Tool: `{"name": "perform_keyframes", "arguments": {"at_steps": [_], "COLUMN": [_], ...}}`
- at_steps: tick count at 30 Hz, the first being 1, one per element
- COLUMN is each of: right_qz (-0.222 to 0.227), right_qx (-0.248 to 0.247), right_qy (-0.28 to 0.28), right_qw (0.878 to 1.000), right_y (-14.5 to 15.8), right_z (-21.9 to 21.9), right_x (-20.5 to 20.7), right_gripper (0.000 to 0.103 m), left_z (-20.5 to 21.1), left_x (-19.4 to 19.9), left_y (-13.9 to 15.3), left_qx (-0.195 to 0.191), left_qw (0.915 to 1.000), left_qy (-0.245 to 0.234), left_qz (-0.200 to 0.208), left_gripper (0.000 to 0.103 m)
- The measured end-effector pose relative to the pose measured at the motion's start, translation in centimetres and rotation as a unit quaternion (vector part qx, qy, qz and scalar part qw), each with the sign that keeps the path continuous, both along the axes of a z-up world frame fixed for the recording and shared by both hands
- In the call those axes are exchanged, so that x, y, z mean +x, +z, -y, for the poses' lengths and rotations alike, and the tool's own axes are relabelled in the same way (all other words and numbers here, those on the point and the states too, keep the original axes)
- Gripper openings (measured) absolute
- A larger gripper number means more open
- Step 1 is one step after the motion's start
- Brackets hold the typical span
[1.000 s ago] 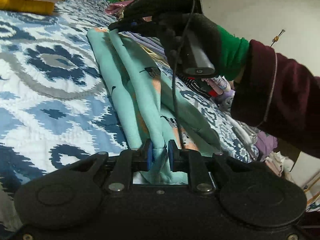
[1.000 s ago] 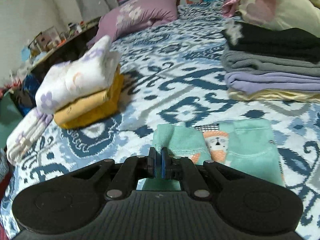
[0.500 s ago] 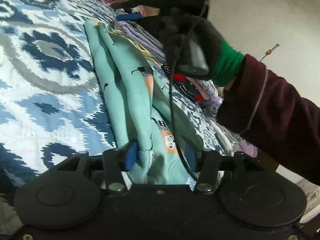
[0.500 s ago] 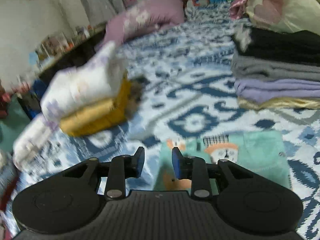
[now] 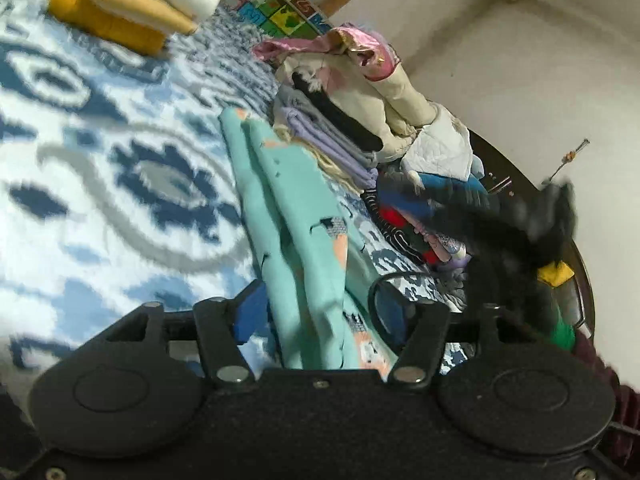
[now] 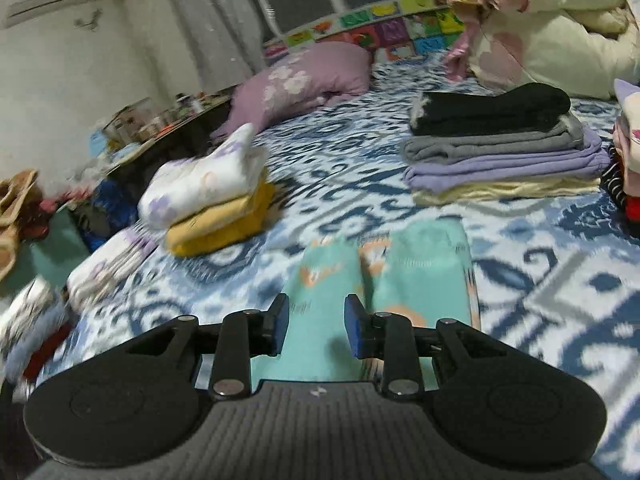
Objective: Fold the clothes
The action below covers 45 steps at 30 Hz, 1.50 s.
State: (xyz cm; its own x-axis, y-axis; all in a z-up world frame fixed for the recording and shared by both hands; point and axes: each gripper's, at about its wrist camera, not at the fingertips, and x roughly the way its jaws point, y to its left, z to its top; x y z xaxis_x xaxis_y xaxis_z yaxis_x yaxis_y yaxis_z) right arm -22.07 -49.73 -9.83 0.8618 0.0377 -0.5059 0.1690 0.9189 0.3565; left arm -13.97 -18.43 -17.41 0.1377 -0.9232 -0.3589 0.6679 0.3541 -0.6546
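Teal garment [image 6: 404, 264] lies folded in long strip on patterned bedspread [image 5: 100, 184], near stacked clothes [image 6: 500, 152] toward bed's far edge. Left gripper [image 5: 320, 312] and right gripper [image 6: 316, 324] both spread, gripping nothing. Risk: loose folds springing apart, no pinch holding them.

A blue-and-white patterned quilt [image 6: 560, 280] covers the bed. A lilac flowered pillow [image 6: 308, 80] lies before a colourful picture-tile border [image 6: 400, 20]. A cluttered dark shelf [image 6: 160, 128] stands at the left, its contents too blurred to identify.
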Motion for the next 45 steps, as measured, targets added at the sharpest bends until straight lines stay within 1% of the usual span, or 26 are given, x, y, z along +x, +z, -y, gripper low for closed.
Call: {"name": "perform_keyframes", "arguments": {"at_steps": [1,2,3,4,5,6,8,10,11,14,16,18,20,23,24,27,29,31,33,35,37,40,41,43,44,45], "right_qz": [0.001,0.002,0.005,0.009,0.013,0.016,0.021,0.034,0.045,0.079,0.096,0.099,0.097,0.094,0.091,0.078,0.073,0.064,0.056,0.057,0.057,0.062,0.061,0.055,0.054,0.053], "right_qx": [-0.014,-0.02,-0.01,0.005,0.021,0.025,0.014,0.005,0.011,0.041,0.059,0.065,0.062,0.052,0.046,0.037,0.022,-0.006,-0.012,-0.015,-0.018,-0.036,-0.04,-0.048,-0.054,-0.06], "right_qy": [0.004,0.006,0.006,0.003,-0.001,-0.004,-0.013,-0.026,-0.033,-0.046,-0.043,-0.043,-0.029,0.0,0.012,0.038,0.06,0.079,0.084,0.083,0.082,0.087,0.089,0.092,0.095,0.099], "right_qw": [1.0,1.0,1.0,1.0,1.0,1.0,1.0,0.999,0.998,0.995,0.993,0.992,0.993,0.994,0.995,0.996,0.995,0.995,0.995,0.995,0.995,0.994,0.993,0.993,0.993,0.992], "right_y": [-0.2,-0.3,-0.5,-0.6,-0.6,-0.6,-0.4,-0.1,0.0,-0.2,-0.9,-1.8,-2.3,-2.9,-3.0,-3.2,-3.3,-3.4,-3.6,-3.5,-3.4,-3.2,-3.2,-3.4,-3.5,-3.6], "right_z": [-0.4,-0.5,-0.1,0.4,1.1,1.6,2.5,3.8,4.6,7.1,7.4,6.8,5.4,3.1,2.3,0.5,-1.0,-2.7,-3.3,-3.6,-3.8,-4.4,-4.6,-4.9,-5.2,-5.4], "right_x": [-1.0,-2.0,-2.9,-3.7,-4.3,-4.8,-5.5,-6.5,-7.1,-8.8,-9.2,-8.9,-8.3,-7.2,-6.8,-5.9,-5.4,-4.9,-4.3,-4.1,-3.9,-3.2,-3.0,-2.5,-2.4,-2.3], "right_gripper": [0.031,0.031,0.031,0.031,0.031,0.031,0.031,0.031,0.031,0.033,0.033,0.033,0.033,0.033,0.033,0.033,0.033,0.033,0.033,0.033,0.033,0.033,0.033,0.033,0.033,0.033], "left_z": [0.2,0.7,1.3,1.8,2.4,3.0,3.9,3.8,3.5,2.9,3.6,4.5,5.5,7.4,8.0,10.4,11.6,12.7,13.5,14.2,15.0,16.1,16.4,16.9,16.9,17.0], "left_x": [-0.4,-1.5,-2.6,-4.0,-5.2,-6.3,-8.3,-8.8,-8.3,-5.4,-3.3,-1.1,0.9,4.5,5.6,8.3,10.0,11.5,12.7,13.4,14.0,14.8,15.1,15.6,15.6,15.6], "left_y": [0.6,1.3,1.9,2.1,2.3,2.2,1.9,1.1,0.9,1.1,1.6,2.0,2.3,2.4,2.5,2.9,2.6,2.2,1.7,1.4,1.2,1.0,0.9,0.8,0.9,0.9], "left_qx": [0.01,0.03,0.048,0.062,0.076,0.092,0.127,0.177,0.193,0.204,0.186,0.159,0.138,0.111,0.103,0.099,0.101,0.108,0.121,0.119,0.122,0.127,0.128,0.132,0.133,0.135], "left_qw": [0.9996,0.9963,0.9902,0.982,0.972,0.9619,0.9387,0.921,0.9191,0.9354,0.9516,0.9655,0.9748,0.9849,0.9873,0.9903,0.9908,0.9907,0.9893,0.9899,0.9896,0.9886,0.9886,0.9879,0.9872,0.9865], "left_qy": [-0.014,-0.044,-0.076,-0.109,-0.139,-0.164,-0.207,-0.214,-0.204,-0.135,-0.082,-0.041,-0.014,0.018,0.028,0.048,0.051,0.052,0.053,0.049,0.042,0.035,0.035,0.031,0.027,0.023], "left_qz": [0.024,0.067,0.107,0.142,0.173,0.198,0.245,0.273,0.276,0.255,0.231,0.202,0.174,0.132,0.117,0.085,0.074,0.065,0.062,0.059,0.064,0.072,0.072,0.075,0.083,0.091], "left_gripper": [0.063,0.063,0.063,0.063,0.063,0.063,0.062,0.06,0.059,0.058,0.057,0.057,0.057,0.046,0.045,0.042,0.041,0.039,0.036,0.034,0.034,0.031,0.028,0.017,0.007,0.004]}}
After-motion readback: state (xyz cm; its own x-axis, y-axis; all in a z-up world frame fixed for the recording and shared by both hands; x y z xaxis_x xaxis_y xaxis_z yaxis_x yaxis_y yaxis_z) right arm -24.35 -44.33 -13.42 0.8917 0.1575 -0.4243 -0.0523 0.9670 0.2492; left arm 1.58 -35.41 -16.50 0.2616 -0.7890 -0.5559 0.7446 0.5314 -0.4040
